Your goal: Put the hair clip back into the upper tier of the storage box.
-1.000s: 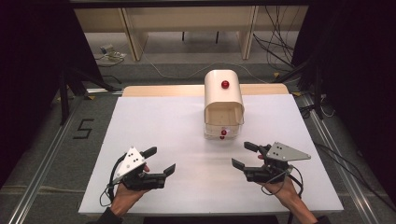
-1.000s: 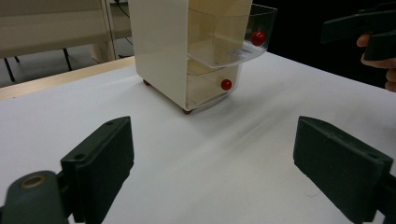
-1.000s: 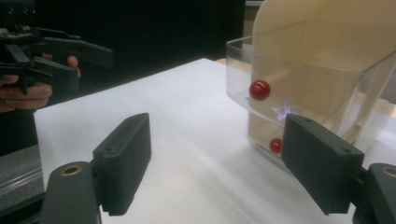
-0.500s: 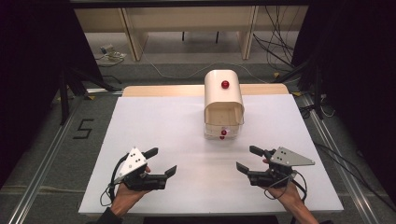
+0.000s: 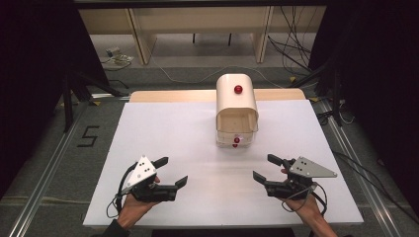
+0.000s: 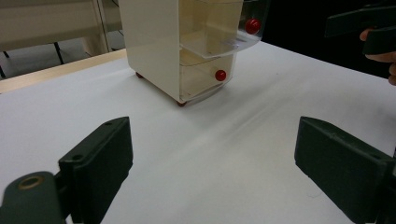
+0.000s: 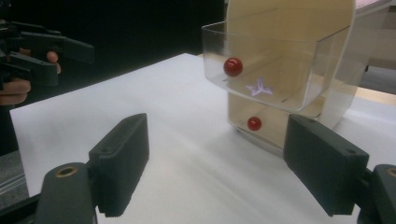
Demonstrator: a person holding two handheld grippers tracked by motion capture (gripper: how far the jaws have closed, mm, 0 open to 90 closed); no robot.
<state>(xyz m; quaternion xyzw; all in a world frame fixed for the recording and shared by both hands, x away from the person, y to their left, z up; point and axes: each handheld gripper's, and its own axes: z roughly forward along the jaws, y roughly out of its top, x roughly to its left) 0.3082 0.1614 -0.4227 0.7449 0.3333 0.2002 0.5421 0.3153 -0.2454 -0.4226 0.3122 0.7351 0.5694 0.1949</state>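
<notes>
A small cream drawer cabinet (image 5: 236, 103) stands on the white table (image 5: 168, 128), right of centre toward the back. A red knob (image 5: 238, 89) sits on its top. Its clear upper drawer (image 7: 275, 70) is pulled out and has a red knob (image 7: 233, 66) and a small purple star-shaped piece (image 7: 258, 87) inside. The lower drawer (image 7: 261, 126), with its own red knob (image 7: 254, 123), is in. My left gripper (image 5: 174, 170) rests open at the front left, holding nothing. My right gripper (image 5: 263, 167) is open and holds nothing at the front right, near the cabinet.
A wooden strip (image 5: 173, 95) borders the table's far edge. Beyond it are a bench frame (image 5: 197, 29) and loose cables (image 5: 173, 74) on the floor. A "5" mark (image 5: 89, 136) lies on the floor to the left. Metal rails (image 5: 44, 182) run along both sides.
My right gripper has drifted a little to the right and toward the table's front edge. The left gripper has hardly shifted. Both stay open.
</notes>
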